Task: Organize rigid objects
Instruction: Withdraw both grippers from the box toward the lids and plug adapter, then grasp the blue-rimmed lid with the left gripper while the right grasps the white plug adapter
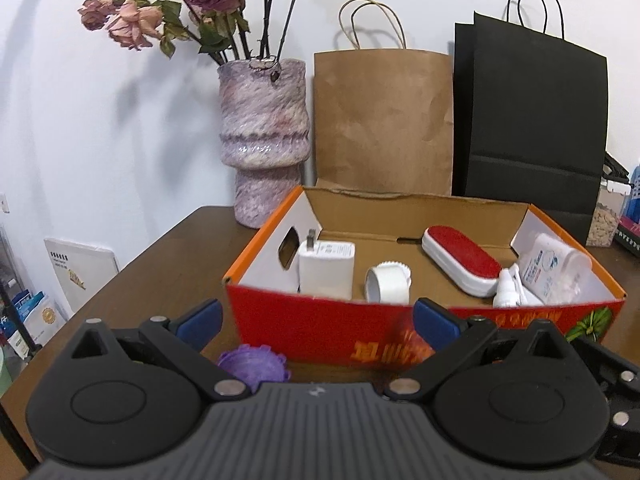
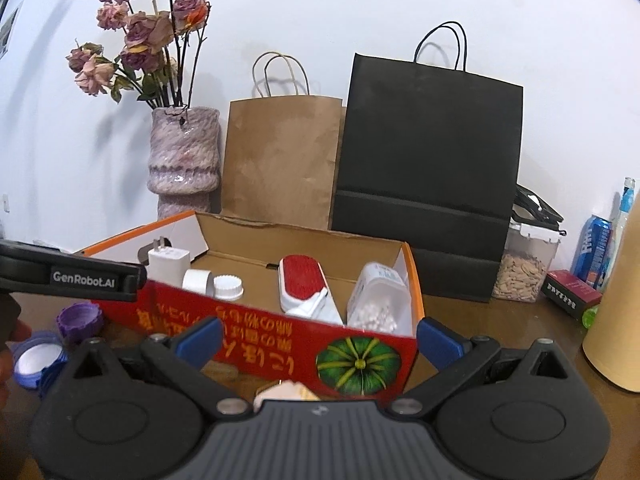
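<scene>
White wall (image 1: 100,120) behind brown wood table (image 1: 160,264), soft shadows.

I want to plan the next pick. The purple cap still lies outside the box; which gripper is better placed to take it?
Probably left. The purple cap lies on the table just below the open left gripper. The right gripper, also open, faces the box front, with the cap far to its left.

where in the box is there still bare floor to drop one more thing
Bare floor in the box lies mid-back, between the charger and the red brush, behind the tape roll. The right end is crowded: brush, small white bottle, pill jar.
</scene>
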